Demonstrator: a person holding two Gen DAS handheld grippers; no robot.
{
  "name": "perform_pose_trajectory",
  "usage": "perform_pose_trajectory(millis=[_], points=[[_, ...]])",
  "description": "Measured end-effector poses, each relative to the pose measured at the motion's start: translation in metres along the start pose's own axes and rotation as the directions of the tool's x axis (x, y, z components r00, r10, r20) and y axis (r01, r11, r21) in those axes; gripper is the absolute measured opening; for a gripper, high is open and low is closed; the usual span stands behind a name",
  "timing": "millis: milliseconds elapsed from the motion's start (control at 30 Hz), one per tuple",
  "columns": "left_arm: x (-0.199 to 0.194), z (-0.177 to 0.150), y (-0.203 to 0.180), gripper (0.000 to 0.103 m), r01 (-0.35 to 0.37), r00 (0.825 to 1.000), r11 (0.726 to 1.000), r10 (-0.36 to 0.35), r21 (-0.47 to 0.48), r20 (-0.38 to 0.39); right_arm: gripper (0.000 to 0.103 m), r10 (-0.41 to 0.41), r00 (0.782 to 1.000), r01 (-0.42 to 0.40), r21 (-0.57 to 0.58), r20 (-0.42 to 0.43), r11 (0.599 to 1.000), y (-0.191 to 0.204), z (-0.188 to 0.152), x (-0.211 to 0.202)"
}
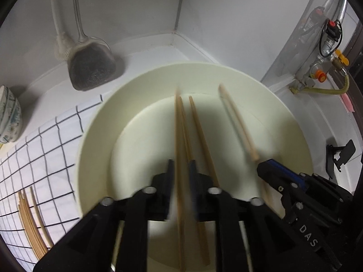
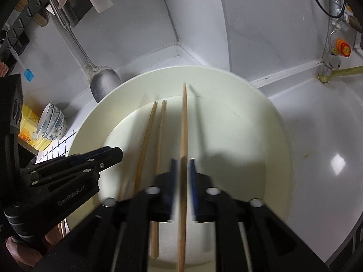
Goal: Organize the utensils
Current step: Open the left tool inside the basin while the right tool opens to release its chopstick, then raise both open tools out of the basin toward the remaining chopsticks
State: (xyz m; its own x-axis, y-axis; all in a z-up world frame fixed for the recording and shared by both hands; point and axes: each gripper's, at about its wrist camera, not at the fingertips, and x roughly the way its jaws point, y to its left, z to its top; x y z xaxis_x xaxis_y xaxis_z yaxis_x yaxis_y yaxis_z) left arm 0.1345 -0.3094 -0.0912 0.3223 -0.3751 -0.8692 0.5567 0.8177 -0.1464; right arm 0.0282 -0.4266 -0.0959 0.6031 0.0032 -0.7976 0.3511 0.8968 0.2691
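A cream plate (image 1: pixel 95 140) lies on the white counter with wooden chopsticks on it. In the left wrist view my left gripper (image 1: pixel 181 170) has its jaws narrowly apart around a chopstick (image 1: pixel 178 131), with another chopstick (image 1: pixel 199 131) just right of it. A blurred chopstick (image 1: pixel 238 122) lies further right, by my right gripper (image 1: pixel 267 165). In the right wrist view my right gripper (image 2: pixel 183 167) has its jaws narrowly apart around one chopstick (image 2: pixel 184 122). Two chopsticks (image 2: pixel 154 131) lie on the plate (image 2: pixel 261 136) to its left, near my left gripper (image 2: pixel 113 153).
A metal spatula (image 1: pixel 90 68) leans in the back corner. Stacked patterned bowls (image 2: pixel 51 124) stand at the left. More chopsticks (image 1: pixel 29 222) lie on a checked cloth (image 1: pixel 45 149) left of the plate. Gas valves and a yellow hose (image 1: pixel 326 90) are at the right wall.
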Motion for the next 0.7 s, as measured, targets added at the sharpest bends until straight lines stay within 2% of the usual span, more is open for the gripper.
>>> perform_pose_trajectory(millis=[100,233,433,567,700], points=[[-0.008,0.001,0.003,0.050,-0.012,1.000,1.000,0.013,-0.012,0.021,0.023,-0.011,1.000,0.011,-0.009,0.014,1.000,0.001,0.001,-0.004],[-0.019,0.000,0.007,0.055,-0.026,0.999,1.000,0.026,-0.018,0.032,0.024,-0.019,1.000,0.019,-0.010,0.018,1.000,0.001,-0.001,-0.010],[-0.042,-0.007,0.019,0.065,-0.047,0.997,0.999,0.048,-0.019,0.054,0.032,-0.017,0.999,0.018,-0.011,0.029,1.000,0.008,-0.007,-0.022],[-0.060,-0.015,0.032,0.073,-0.057,0.996,0.998,0.059,-0.029,0.070,0.044,-0.018,0.999,0.019,-0.012,0.046,1.000,0.017,-0.015,-0.034],[-0.077,-0.025,0.049,0.075,-0.073,0.994,0.996,0.076,-0.042,0.076,0.044,-0.021,0.999,0.022,-0.020,0.046,1.000,0.030,-0.023,-0.043]])
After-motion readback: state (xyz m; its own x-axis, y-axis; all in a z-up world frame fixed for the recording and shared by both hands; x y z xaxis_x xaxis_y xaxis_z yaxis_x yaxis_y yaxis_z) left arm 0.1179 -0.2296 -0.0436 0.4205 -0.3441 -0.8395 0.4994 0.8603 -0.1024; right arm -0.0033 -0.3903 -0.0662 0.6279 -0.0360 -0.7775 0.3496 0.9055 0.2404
